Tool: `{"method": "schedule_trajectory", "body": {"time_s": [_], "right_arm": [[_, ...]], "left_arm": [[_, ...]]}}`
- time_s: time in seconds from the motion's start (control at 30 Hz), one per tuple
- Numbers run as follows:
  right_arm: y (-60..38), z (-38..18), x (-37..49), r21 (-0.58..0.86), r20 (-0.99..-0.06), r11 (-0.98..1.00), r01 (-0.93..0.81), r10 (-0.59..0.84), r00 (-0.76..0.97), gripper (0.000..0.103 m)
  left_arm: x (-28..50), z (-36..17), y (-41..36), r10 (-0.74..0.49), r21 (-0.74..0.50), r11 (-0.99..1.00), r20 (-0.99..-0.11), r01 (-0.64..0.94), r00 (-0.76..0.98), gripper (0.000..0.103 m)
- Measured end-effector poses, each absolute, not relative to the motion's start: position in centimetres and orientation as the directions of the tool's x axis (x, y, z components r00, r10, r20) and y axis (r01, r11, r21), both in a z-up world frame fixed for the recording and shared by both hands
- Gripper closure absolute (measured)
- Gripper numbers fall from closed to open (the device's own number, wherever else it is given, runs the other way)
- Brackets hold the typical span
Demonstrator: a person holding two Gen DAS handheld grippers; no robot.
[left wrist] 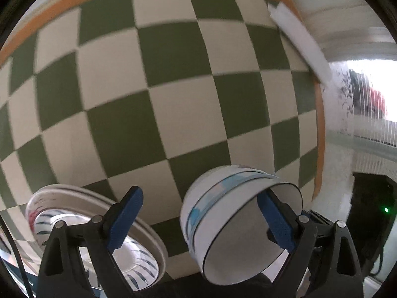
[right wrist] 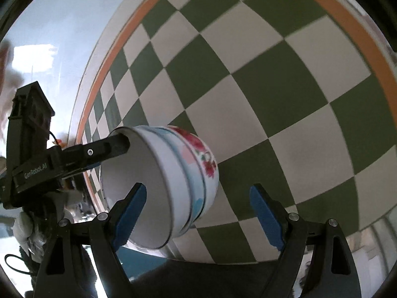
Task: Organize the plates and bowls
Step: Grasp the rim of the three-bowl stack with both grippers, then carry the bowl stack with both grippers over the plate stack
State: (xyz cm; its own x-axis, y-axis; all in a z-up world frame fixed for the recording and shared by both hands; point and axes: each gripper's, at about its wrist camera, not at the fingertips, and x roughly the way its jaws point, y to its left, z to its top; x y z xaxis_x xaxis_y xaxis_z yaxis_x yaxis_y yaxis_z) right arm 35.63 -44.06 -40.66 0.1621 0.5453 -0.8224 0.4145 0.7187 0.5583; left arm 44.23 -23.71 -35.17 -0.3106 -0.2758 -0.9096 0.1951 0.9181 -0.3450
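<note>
A stack of white bowls (left wrist: 230, 223) with blue and red flower patterns sits between the fingers of my left gripper (left wrist: 198, 221). Its right finger (left wrist: 275, 221) reaches inside the rim; the left finger (left wrist: 125, 219) stands well away from the bowls. A white plate (left wrist: 74, 206) with blue stripes lies at lower left behind that left finger. In the right wrist view the same bowls (right wrist: 173, 181) are on their side, with the left gripper's finger (right wrist: 109, 147) inside the rim. My right gripper (right wrist: 198, 218) is open and empty just beside the bowls.
A green and cream checkered cloth (left wrist: 173, 87) with an orange border covers the table. A white strip (left wrist: 300, 42) lies at its far right edge. A window with a curtain (left wrist: 359, 99) is to the right.
</note>
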Motion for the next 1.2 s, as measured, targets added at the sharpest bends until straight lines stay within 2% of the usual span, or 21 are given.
{"method": "schedule_trajectory", "body": {"time_s": [0.13, 0.2, 0.23, 0.27, 0.33, 0.43, 0.67, 1.2], "right_arm": [[-43.9, -42.6, 35.9, 0.594, -0.789, 0.681, 0.428, 0.596, 0.146, 0.016], [-43.5, -43.7, 36.0, 0.619, -0.764, 0.655, 0.432, 0.63, 0.139, 0.017], [-43.3, -44.1, 36.2, 0.631, -0.752, 0.643, 0.434, 0.645, 0.137, 0.019], [-43.1, -44.5, 36.3, 0.643, -0.738, 0.63, 0.435, 0.661, 0.135, 0.02], [-42.7, -45.2, 36.6, 0.655, -0.726, 0.617, 0.436, 0.675, 0.134, 0.028], [-42.3, -46.2, 37.1, 0.666, -0.711, 0.601, 0.441, 0.691, 0.132, 0.042], [-41.9, -46.7, 37.0, 0.694, -0.693, 0.58, 0.427, 0.698, 0.178, 0.044], [-41.1, -46.5, 37.7, 0.71, -0.674, 0.589, 0.385, 0.727, 0.133, 0.046]], "left_arm": [[44.1, -36.7, -24.6, -0.275, -0.37, 0.903, -0.889, 0.22, -0.367, 0.013], [43.8, -37.6, -25.0, -0.284, -0.392, 0.893, -0.872, 0.222, -0.399, 0.022], [43.7, -38.0, -25.2, -0.283, -0.397, 0.89, -0.866, 0.224, -0.412, 0.032], [43.5, -38.4, -25.4, -0.298, -0.42, 0.88, -0.851, 0.22, -0.433, 0.037], [43.3, -38.4, -25.5, -0.32, -0.446, 0.869, -0.837, 0.215, -0.444, 0.041], [43.2, -38.1, -25.5, -0.327, -0.451, 0.864, -0.84, 0.225, -0.433, 0.042], [43.0, -37.8, -24.9, -0.348, -0.45, 0.868, -0.853, 0.211, -0.39, 0.043], [42.5, -35.9, -24.6, -0.33, -0.404, 0.893, -0.886, 0.195, -0.324, 0.043]]}}
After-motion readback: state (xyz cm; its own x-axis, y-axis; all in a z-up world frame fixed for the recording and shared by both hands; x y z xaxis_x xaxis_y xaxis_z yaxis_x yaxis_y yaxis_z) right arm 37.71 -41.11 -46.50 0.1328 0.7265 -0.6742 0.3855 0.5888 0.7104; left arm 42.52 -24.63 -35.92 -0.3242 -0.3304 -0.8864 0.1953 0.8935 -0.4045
